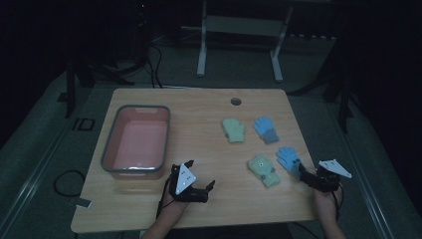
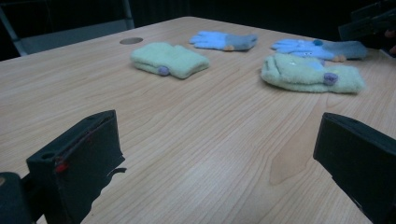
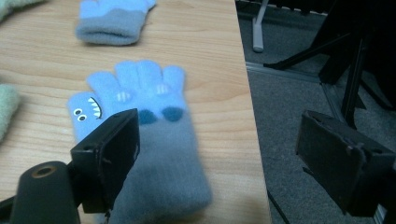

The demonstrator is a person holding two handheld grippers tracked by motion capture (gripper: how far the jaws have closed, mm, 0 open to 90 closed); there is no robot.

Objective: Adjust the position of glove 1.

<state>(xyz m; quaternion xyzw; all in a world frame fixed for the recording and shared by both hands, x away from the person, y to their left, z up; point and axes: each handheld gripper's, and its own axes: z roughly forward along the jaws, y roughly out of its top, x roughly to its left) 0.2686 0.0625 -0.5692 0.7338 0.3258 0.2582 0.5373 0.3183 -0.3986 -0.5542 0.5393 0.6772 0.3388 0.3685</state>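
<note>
Right gripper [image 3: 210,154] hovers with jaws spread wide over the grey cuff of the near blue glove [image 3: 140,135], at the table's [image 1: 199,114] right edge, lined up for a cuff grab. Left gripper [image 1: 201,191] rests released, empty, near the pink bin [image 1: 107,149], probably the destination.

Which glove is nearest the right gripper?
The near blue glove, cuff by the open right gripper. The other blue glove and both green ones lie farther off.

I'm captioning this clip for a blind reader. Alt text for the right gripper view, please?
The right gripper hangs open over a blue glove with a cartoon face, lying at the wooden table edge. A second blue glove lies beyond it.
</note>
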